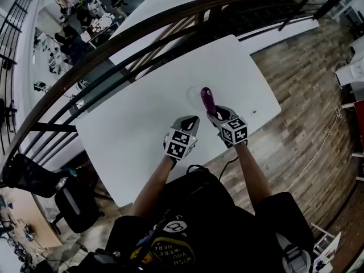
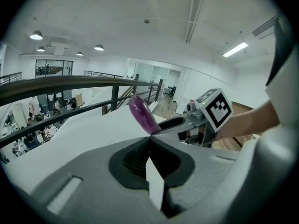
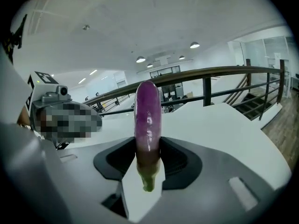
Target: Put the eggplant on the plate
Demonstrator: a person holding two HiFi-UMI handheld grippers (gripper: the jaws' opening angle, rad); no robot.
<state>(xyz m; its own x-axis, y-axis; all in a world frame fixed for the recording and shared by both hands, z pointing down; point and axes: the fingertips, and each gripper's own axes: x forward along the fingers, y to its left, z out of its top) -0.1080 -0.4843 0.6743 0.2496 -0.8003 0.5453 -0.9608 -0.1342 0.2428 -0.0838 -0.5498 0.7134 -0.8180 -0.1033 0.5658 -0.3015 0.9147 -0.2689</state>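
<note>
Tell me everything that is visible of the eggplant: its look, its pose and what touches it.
The eggplant is long and slim, with glossy purple skin that turns paler towards a small green stem end. The right gripper holds it. Its jaws press on both sides of the part near the stem end, which points back towards the gripper. The rounded purple end sticks out well beyond the jaws, in the air above the white table. Nothing else touches it.

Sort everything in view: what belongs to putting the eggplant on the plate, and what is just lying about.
Job: eggplant, clamped in the right tool; white table; a faint ring beyond the eggplant, possibly the plate.
Lying about: left tool, empty; railing; black chair; small dark speck on the table.
</note>
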